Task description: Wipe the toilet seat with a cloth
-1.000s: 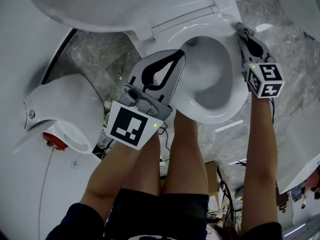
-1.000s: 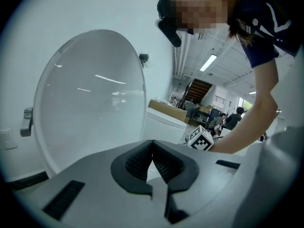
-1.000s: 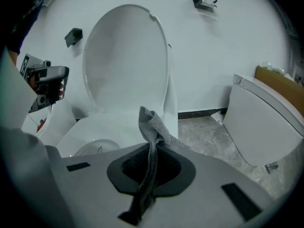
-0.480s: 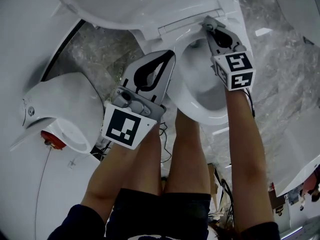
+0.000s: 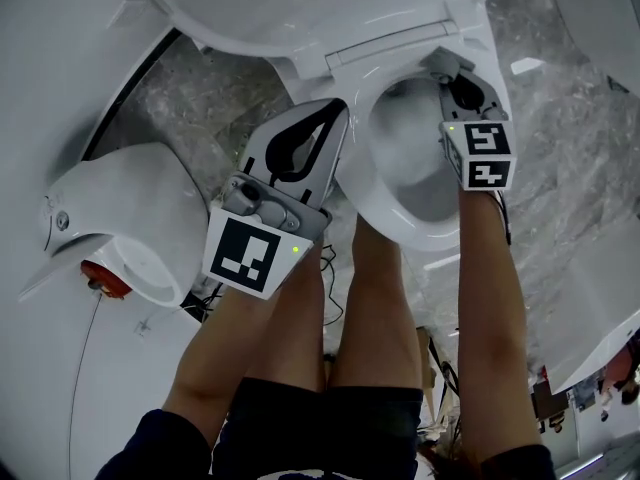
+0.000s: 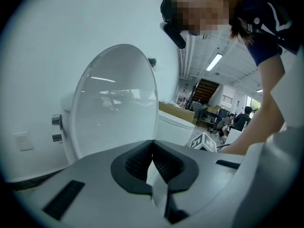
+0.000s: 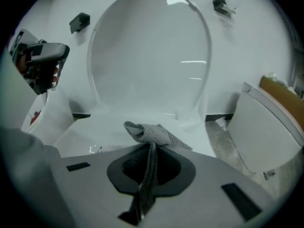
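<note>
Grey marbled floor (image 5: 190, 98) seen at left, second white fixture (image 5: 130, 208) set on it, red part (image 5: 108, 280) fitted below, chrome buttons (image 6: 57, 128) mounted on wall, staircase (image 6: 203, 88) seen beyond.

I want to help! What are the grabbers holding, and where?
Right gripper pinches a grey cloth along a fold, bunch poking out; left gripper holds nothing.

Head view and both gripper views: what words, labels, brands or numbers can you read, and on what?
No readable words, brands or numbers in any view.
Marker cubes: black-and-white square patterns only, no letters.
Small dark mark on the toilet seat: too small to read.
</note>
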